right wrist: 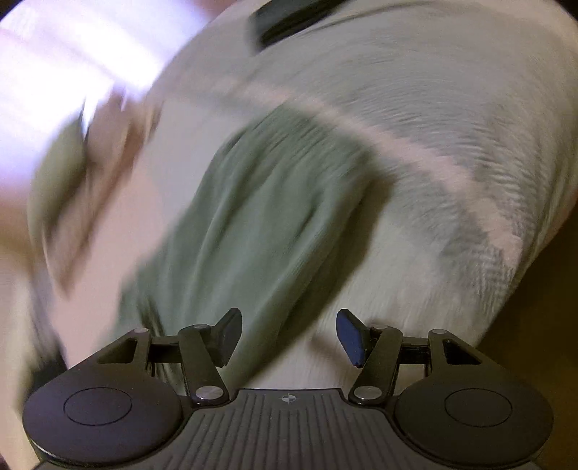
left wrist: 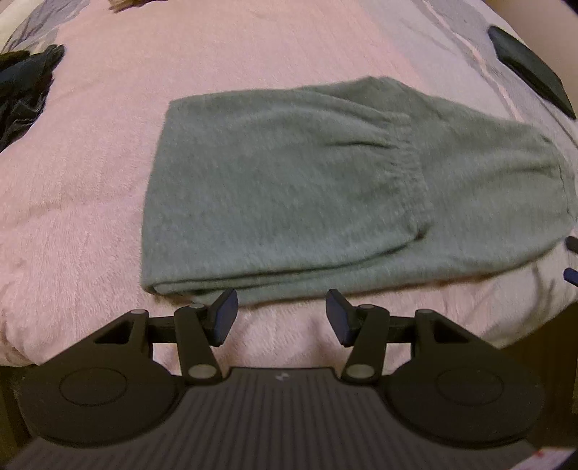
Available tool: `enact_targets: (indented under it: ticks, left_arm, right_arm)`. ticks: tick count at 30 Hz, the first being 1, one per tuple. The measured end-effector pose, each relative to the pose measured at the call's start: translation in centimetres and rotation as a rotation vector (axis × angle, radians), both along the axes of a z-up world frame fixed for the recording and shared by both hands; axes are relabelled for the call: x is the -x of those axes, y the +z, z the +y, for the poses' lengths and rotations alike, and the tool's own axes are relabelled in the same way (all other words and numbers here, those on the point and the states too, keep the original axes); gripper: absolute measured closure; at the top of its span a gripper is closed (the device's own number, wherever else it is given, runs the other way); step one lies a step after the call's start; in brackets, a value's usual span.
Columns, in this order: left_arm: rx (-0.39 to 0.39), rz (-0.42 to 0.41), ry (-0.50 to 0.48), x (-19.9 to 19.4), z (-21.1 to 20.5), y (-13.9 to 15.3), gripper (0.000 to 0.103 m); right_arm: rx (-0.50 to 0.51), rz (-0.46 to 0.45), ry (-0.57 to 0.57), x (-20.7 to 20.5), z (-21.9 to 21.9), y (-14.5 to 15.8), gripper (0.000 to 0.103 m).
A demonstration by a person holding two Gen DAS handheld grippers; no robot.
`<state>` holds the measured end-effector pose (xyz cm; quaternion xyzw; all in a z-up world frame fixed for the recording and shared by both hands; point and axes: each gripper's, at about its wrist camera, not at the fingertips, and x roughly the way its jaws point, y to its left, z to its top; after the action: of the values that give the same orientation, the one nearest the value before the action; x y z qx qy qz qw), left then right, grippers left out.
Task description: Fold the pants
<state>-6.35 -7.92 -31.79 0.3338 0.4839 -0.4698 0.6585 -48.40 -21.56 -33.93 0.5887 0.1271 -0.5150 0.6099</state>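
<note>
A bed covered with a pink fleece blanket (left wrist: pixel 83 202) fills both views; its grey-striped part lies at the far right side. Left gripper (left wrist: pixel 281 316): jaws parted about halfway, nothing between them, the pads clear of any cloth. It hangs over the bare blanket at the bed's near edge, just short of the pants (left wrist: pixel 289 202). The pants are green fleece, folded over on themselves into a broad flat packet lying in the middle of the blanket; the gathered waistband lies across the top layer, and a lower layer sticks out beyond it to the right. Beyond the pants, to their upper right, a flat dark object (left wrist: pixel 531 68) rests on the striped part of the blanket. Well to the left of the pants, at the bed's edge, lies a heap of dark clothing (left wrist: pixel 25 86).

Right gripper (right wrist: pixel 289 336): jaws likewise parted and empty, grasping nothing. The view is heavily smeared. The pants (right wrist: pixel 260 224) lie just ahead of its fingers and to the left, on the pale blanket (right wrist: pixel 451 108); whether the left finger (right wrist: pixel 227 336) touches the cloth cannot be told. The flat dark object (right wrist: pixel 289 18) lies beyond the pants at the top.
</note>
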Motion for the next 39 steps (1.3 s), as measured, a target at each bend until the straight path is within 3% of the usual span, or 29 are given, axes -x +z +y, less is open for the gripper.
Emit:
enact_targets:
  ticks: [1, 2, 3, 4, 7, 11, 12, 16, 17, 18, 20, 22, 24, 27, 29, 35, 39]
  left_arm:
    - [0.0, -0.004, 0.013, -0.4, -0.1, 0.0, 0.053]
    - [-0.001, -0.011, 0.025, -0.8, -0.1, -0.1, 0.053]
    - [-0.003, -0.019, 0.037, -1.1, -0.2, -0.1, 0.053]
    - [-0.007, -0.027, 0.045, -1.3, -0.3, -0.2, 0.053]
    - [-0.013, -0.038, 0.048, -1.3, -0.6, -0.2, 0.053]
    - [-0.007, -0.034, 0.017, -0.2, -1.7, -0.1, 0.053]
    - [-0.001, -0.033, 0.01, 0.2, -2.0, 0.1, 0.053]
    - [0.035, -0.059, -0.021, 1.5, -3.6, 0.4, 0.053]
    - [0.042, -0.068, -0.03, 1.8, -4.0, 0.4, 0.053]
    - [0.042, -0.077, -0.039, 2.2, -4.4, 0.4, 0.053]
    - [0.032, -0.082, -0.05, 2.8, -5.1, 0.1, 0.053]
    - [0.039, -0.081, -0.062, 3.6, -5.5, -0.1, 0.053]
    - [0.041, -0.088, -0.086, 4.4, -5.7, -0.4, 0.053]
    - [0.039, -0.085, -0.1, 5.1, -6.1, -0.9, 0.053]
    - [0.046, -0.072, -0.089, 5.2, -6.3, -0.9, 0.053]
    - [0.098, 0.001, -0.017, 2.6, -4.4, -0.6, 0.052]
    - [0.162, 0.077, 0.165, -2.8, 0.7, -0.8, 0.039]
  right_arm:
    - [0.019, -0.061, -0.072, 1.6, -0.5, -0.9, 0.048]
    - [0.04, -0.103, -0.136, 2.7, -0.8, -1.7, 0.056]
    - [0.052, -0.134, -0.209, 3.7, -1.0, -2.6, 0.077]
    - [0.054, -0.157, -0.263, 4.4, -1.2, -3.1, 0.085]
    - [0.072, -0.267, -0.34, 4.7, -1.5, -4.4, 0.088]
    - [0.087, -0.201, -0.309, 3.6, -2.5, -4.3, 0.088]
    - [0.127, -0.189, -0.289, 3.4, -2.5, -3.8, 0.098]
    - [0.489, -0.074, -0.043, 0.2, -0.9, 0.7, 0.098]
    - [0.507, -0.056, -0.029, -0.2, -0.9, 0.8, 0.099]
    - [0.455, -0.026, -0.052, -0.1, -1.3, 0.0, 0.099]
    - [0.244, -0.011, -0.144, 1.6, -2.5, -3.5, 0.098]
    - [0.152, -0.131, -0.203, 3.5, -2.5, -6.2, 0.096]
    - [0.129, -0.226, -0.233, 4.4, -2.3, -6.7, 0.087]
    - [0.093, -0.219, -0.23, 4.8, -2.2, -6.3, 0.066]
    - [0.105, -0.202, -0.224, 5.2, -2.0, -5.9, 0.06]
    - [0.096, -0.186, -0.199, 6.5, -0.3, -4.9, 0.058]
    - [0.052, -0.028, -0.104, 6.3, 2.3, -4.2, 0.058]
